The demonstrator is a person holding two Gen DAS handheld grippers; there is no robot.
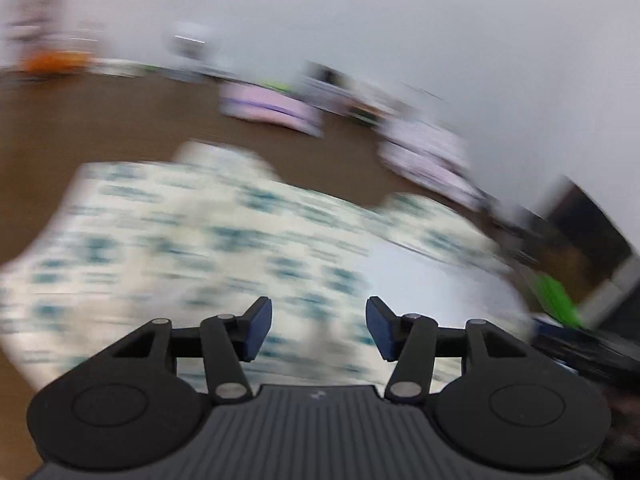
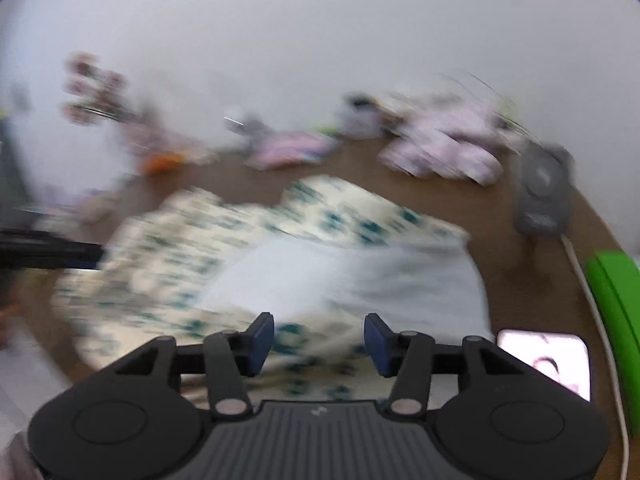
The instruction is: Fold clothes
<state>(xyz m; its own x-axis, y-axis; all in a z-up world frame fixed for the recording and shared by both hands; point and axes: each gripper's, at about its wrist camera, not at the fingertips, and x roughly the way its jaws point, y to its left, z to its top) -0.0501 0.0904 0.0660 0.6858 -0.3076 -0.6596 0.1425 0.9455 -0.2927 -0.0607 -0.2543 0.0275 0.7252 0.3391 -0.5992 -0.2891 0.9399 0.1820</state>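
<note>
Below, soft teal-printed cream garment (image 2: 248, 240) under both hand-held grippers (image 1: 319, 328) (image 2: 319, 344), jaws apart.

Both wrist views motion-blurred; most detail lost.
Patterned garment (image 1: 192, 240) smeared, print unreadable, near edge hidden behind left gripper (image 1: 319, 328) body; same behind right gripper (image 2: 319, 344). Pinkish piles (image 2: 444, 152) at back of surface (image 2: 516, 280): can't tell what they are. Orange blob (image 1: 54, 61) unidentifiable. Grey device (image 2: 544, 192) soft. Green object (image 2: 616, 300) and phone screen (image 2: 548, 360) cut off or partly hidden.
</note>
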